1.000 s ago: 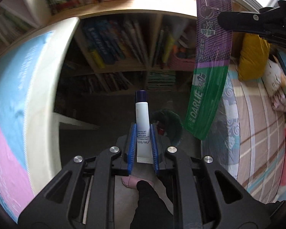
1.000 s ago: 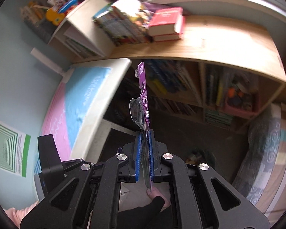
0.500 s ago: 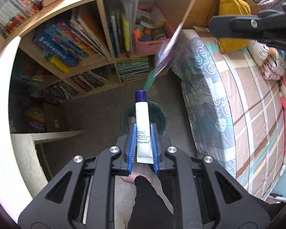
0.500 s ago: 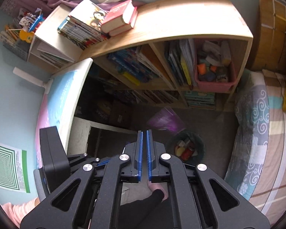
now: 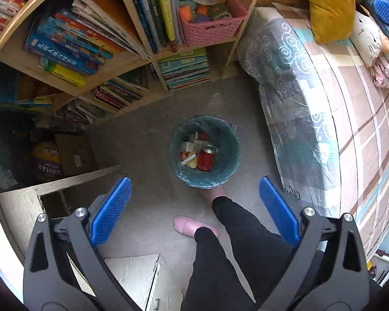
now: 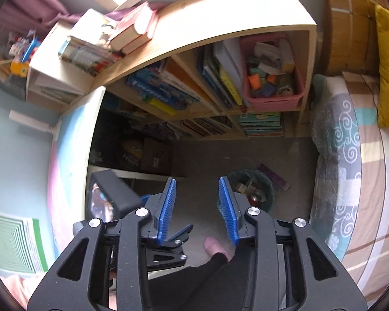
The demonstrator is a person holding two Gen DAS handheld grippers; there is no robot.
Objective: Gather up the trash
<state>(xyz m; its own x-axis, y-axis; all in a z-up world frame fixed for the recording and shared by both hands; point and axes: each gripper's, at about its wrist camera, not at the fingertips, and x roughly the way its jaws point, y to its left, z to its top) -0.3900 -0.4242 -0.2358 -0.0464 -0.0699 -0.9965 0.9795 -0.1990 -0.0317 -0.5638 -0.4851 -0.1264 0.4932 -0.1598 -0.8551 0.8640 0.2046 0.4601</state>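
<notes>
A round trash bin (image 5: 227, 134) with a green liner stands on the grey floor, straight below my left gripper (image 5: 194, 181). Its jaws are opening wide, with nothing between them. In the bin lie a red can (image 5: 206, 159), small boxes and a white tube (image 5: 188, 160). My right gripper (image 6: 197, 180) hangs left of the bin (image 6: 237, 176), jaws opening and empty. The purple toothbrush pack (image 6: 273, 177) lies on the floor against the bin's far side.
A wooden bookshelf (image 5: 132, 59) with books and a pink basket (image 5: 210, 29) stands behind the bin. A bed (image 5: 324, 119) with a yellow pillow runs along the right. A person's dark trouser leg (image 5: 236, 233) and foot are near the bin. A desk edge (image 6: 72, 140) is at left.
The left gripper let go of the white tube and its jaws spread wide. The right gripper dropped the purple pack, which landed beside the bin, then parted its jaws. Both hands sank toward the bin.
</notes>
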